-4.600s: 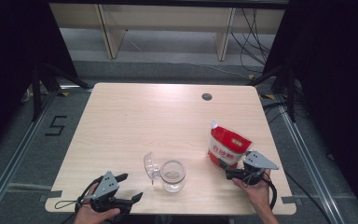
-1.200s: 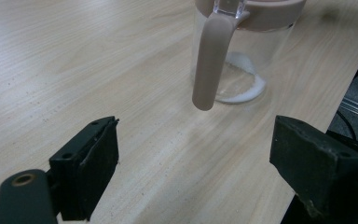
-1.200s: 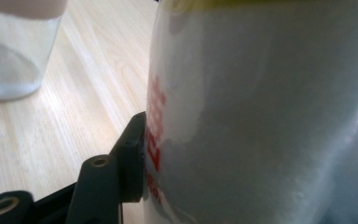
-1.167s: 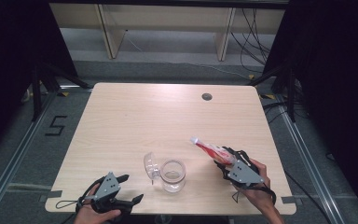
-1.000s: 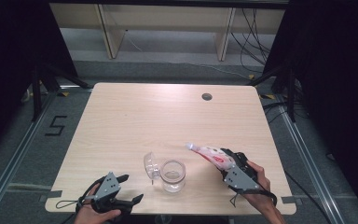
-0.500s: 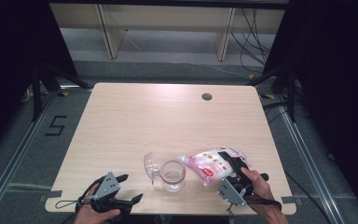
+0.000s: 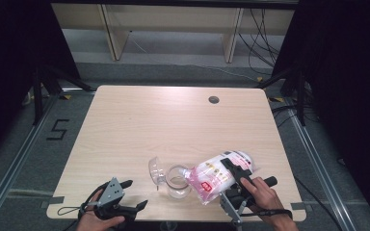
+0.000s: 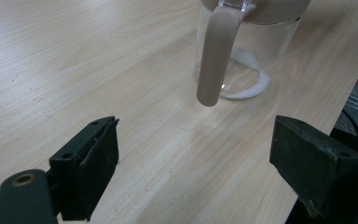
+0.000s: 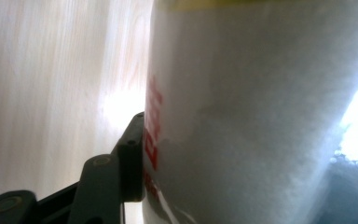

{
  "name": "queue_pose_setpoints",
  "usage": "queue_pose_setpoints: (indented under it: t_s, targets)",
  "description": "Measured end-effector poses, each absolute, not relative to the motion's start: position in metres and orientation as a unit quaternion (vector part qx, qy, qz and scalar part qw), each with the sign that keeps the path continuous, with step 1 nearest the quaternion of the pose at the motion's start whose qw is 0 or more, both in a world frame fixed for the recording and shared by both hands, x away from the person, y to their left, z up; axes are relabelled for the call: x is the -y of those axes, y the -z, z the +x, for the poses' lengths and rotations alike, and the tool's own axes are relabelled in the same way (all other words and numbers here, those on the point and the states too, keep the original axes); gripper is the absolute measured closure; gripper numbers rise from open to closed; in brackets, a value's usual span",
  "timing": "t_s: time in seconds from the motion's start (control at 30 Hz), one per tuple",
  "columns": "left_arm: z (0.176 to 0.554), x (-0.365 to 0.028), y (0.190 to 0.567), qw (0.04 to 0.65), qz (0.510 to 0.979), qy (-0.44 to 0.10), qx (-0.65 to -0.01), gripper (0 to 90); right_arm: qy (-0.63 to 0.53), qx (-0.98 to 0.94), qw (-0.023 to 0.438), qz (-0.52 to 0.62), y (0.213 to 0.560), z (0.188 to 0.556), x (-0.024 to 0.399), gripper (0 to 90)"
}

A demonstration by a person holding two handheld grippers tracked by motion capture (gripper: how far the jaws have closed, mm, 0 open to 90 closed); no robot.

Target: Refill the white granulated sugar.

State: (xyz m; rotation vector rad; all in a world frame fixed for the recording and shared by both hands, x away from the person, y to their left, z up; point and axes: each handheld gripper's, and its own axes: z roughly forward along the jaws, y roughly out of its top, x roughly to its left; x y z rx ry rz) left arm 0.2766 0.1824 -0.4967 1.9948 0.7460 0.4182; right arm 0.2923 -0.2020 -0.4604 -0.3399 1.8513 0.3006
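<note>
- Your right gripper [image 7: 231, 168] is clenched on the white bag [image 7: 215, 175] of granules, which lies tipped on its side with its mouth at the rim of the glass pitcher [image 7: 177, 182]. In the right gripper view the jaw presses into the soft bag wall; squeeze harder and the contents may surge out in a rush.
- The bag's mouth sits at about 3 o'clock of the pitcher opening. If it drifts off the rim, the white grains will scatter across the table [image 7: 173, 120] instead of joining the little already on the pitcher floor [image 8: 249, 91].
- The pitcher stands free near the table's front edge, around 6 o'clock of the tabletop. A push from the bag could slide or tip it, since nothing braces it.
- Your left gripper [image 7: 132, 209] is released, jaws wide and empty, resting at about 8 o'clock of the pitcher. In the left gripper view the handle [image 8: 213, 51] faces it; steadying there would lower the risk.
- The pitcher's raised clear lid [image 7: 155, 168], at 10 o'clock of the opening, could be knocked by the bag.
</note>
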Motion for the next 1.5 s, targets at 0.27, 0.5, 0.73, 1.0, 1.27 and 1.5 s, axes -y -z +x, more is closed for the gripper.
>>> queue_pose_setpoints:
  t_s: [0.27, 0.5, 0.73, 1.0, 1.27, 1.5]
  targets:
    - [0.276, -0.181, 0.497, 0.47, 0.81, -0.167, -0.307, 15.2, -0.097, -0.777, 0.594, -0.188, 0.459, 0.293, 0.197, 48.1]
    - [0.274, -0.18, 0.497, 0.472, 0.808, -0.163, -0.314, 15.2, -0.065, -0.758, 0.612, -0.215, 0.454, 0.291, 0.19, 48.4]
    - [0.275, -0.18, 0.498, 0.473, 0.807, -0.166, -0.311, 15.2, -0.068, -0.757, 0.619, -0.2, 0.455, 0.29, 0.189, 48.7]
    - [0.275, -0.182, 0.498, 0.465, 0.814, -0.173, -0.302, 15.3, -0.043, -0.746, 0.624, -0.228, 0.451, 0.29, 0.186, 49.0]
    - [0.273, -0.181, 0.498, 0.467, 0.81, -0.166, -0.313, 15.3, -0.027, -0.738, 0.631, -0.238, 0.449, 0.29, 0.184, 49.5]
    - [0.274, -0.181, 0.498, 0.465, 0.813, -0.176, -0.302, 15.3, -0.012, -0.734, 0.633, -0.245, 0.448, 0.291, 0.187, 49.8]
